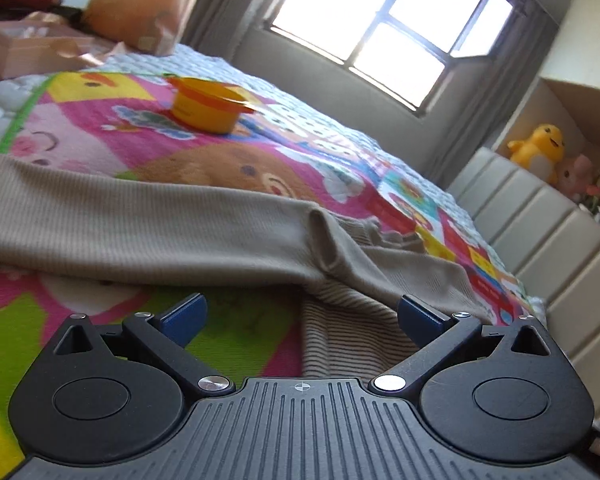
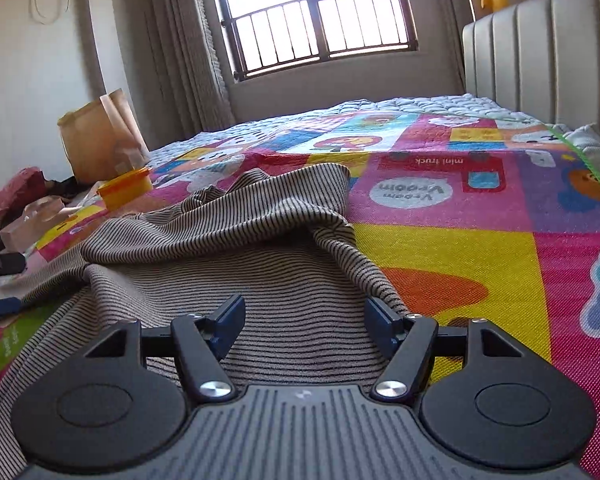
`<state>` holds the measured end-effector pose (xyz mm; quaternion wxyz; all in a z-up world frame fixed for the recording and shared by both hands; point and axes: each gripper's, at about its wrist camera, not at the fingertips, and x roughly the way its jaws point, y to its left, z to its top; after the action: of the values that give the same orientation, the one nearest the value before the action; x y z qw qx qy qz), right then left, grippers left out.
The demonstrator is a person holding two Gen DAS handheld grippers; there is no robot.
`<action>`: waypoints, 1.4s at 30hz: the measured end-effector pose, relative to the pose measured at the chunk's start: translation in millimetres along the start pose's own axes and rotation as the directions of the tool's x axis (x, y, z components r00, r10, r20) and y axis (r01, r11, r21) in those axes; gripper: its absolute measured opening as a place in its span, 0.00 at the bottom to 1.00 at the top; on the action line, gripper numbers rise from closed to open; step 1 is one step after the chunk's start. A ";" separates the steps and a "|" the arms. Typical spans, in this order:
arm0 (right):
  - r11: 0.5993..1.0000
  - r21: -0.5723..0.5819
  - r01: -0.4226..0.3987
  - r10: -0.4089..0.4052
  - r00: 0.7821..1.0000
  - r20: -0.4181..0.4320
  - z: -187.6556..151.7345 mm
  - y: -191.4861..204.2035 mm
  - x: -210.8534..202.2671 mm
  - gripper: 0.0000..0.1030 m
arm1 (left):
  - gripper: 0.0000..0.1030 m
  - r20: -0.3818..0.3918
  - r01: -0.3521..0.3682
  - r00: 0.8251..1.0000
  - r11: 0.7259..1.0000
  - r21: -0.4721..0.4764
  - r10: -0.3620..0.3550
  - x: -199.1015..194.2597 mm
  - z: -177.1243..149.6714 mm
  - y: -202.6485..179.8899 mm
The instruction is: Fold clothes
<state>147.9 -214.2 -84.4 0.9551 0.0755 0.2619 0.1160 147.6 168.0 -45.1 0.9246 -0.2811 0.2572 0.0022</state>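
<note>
1. Between the left tongs (image 1: 300, 316), whose blue fingers stand wide apart and hold nothing, lies the striped garment (image 1: 348, 340) on the play mat (image 1: 236, 328).
2. Ahead of them a beige ribbed garment (image 1: 140, 232) stretches across; beyond it sits an orange tub (image 1: 208, 104).
3. Right tongs (image 2: 304, 322) gape empty over the striped garment, bunched ahead.

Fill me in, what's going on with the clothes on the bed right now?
A person is working with two handheld grippers over a colourful play mat on the bed. Both the left gripper and right gripper are open and hold nothing. A striped garment lies crumpled in front of the right one, and a plain beige ribbed garment lies partly over it. No fold is in place yet. A yellow tub sits farther back.
</note>
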 end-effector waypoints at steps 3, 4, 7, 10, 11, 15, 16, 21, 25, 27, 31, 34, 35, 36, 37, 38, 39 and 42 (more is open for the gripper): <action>1.000 0.010 -0.010 0.010 1.000 -0.003 1.3 0.4 1.1 0.69 | 1.00 0.041 -0.039 0.998 0.975 -0.217 0.049 -16.3 20.0 42.5; 1.000 0.016 -0.012 0.012 1.000 -0.002 1.2 -0.7 1.0 0.69 | 1.00 0.058 -0.071 0.994 0.959 -0.273 0.090 -21.3 26.3 54.7; 1.000 0.019 -0.009 0.009 1.000 0.005 0.9 -0.2 0.0 0.69 | 1.00 0.135 -0.235 0.945 0.905 -0.355 0.299 -40.2 43.1 78.8; 1.000 0.014 -0.005 0.005 1.000 0.002 0.8 1.1 0.7 0.69 | 1.00 0.166 -0.342 0.900 0.890 -0.302 0.402 -44.4 51.2 87.3; 1.000 0.016 -0.005 0.006 1.000 0.000 0.9 0.8 1.1 0.69 | 1.00 0.168 -0.379 0.886 0.885 -0.270 0.431 -42.1 52.6 88.4; 1.000 0.004 0.001 -0.001 1.000 -0.011 2.8 2.8 1.3 0.69 | 0.92 0.155 -0.474 0.853 0.864 -0.169 0.498 -29.7 56.1 94.8; 1.000 -0.011 0.000 0.000 1.000 -0.023 5.4 5.2 2.0 0.69 | 0.86 0.140 -0.476 0.858 0.867 -0.147 0.494 -25.6 55.5 95.6; 0.984 -0.177 -0.035 0.038 0.999 0.016 31.0 38.7 -9.3 0.69 | 0.23 0.151 -0.459 0.876 0.888 -0.035 0.459 -23.4 56.0 86.7; 0.962 -0.253 -0.105 0.124 0.991 0.058 50.8 68.9 -23.7 0.72 | 0.10 0.180 -0.381 0.912 0.924 0.033 0.370 -30.8 66.1 73.1; 0.955 -0.275 -0.111 0.139 0.987 0.081 55.9 75.1 -30.3 0.75 | 0.08 0.191 -0.341 0.927 0.938 0.069 0.323 -33.5 71.5 64.7; 0.984 -0.178 -0.012 0.030 0.995 0.096 43.4 35.1 -33.1 0.77 | 0.05 0.211 -0.282 0.944 0.952 0.116 0.253 -34.7 82.2 42.4; 0.993 -0.087 0.075 -0.066 0.993 0.093 31.7 -0.3 -34.0 0.78 | 0.04 0.215 -0.274 0.945 0.955 0.110 0.247 -39.7 84.2 37.7; 0.993 -0.057 0.104 -0.098 0.991 0.091 27.8 -12.1 -34.3 0.78 | 0.04 0.216 -0.272 0.945 0.956 0.108 0.244 -41.4 84.9 36.1; 0.991 -0.027 0.133 -0.130 0.988 0.087 23.9 -23.9 -34.6 0.78 | 0.04 0.218 -0.270 0.945 0.957 0.106 0.242 -43.1 85.5 34.5; 0.988 0.007 0.155 -0.155 0.985 0.079 19.8 -34.2 -35.1 0.78 | 0.04 0.219 -0.267 0.946 0.958 0.104 0.240 -44.7 86.2 32.9; 0.984 0.044 0.172 -0.175 0.982 0.065 15.7 -42.9 -35.6 0.78 | 0.06 0.220 -0.265 0.946 0.959 0.102 0.238 -46.4 86.9 31.3; 0.982 0.059 0.178 -0.182 0.982 0.059 12.9 -46.6 -36.9 0.78 | 0.11 0.222 -0.262 0.946 0.960 0.100 0.236 -48.1 87.5 29.7; 0.987 -0.040 0.155 -0.152 0.986 0.068 14.1 -27.8 -40.1 0.76 | 0.44 0.226 -0.255 0.947 0.962 0.093 0.229 -53.1 89.5 24.9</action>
<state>126.7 -252.6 -58.7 0.9706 0.0370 0.2333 0.0455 140.3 243.1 30.9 0.9548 -0.1887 0.1890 0.1303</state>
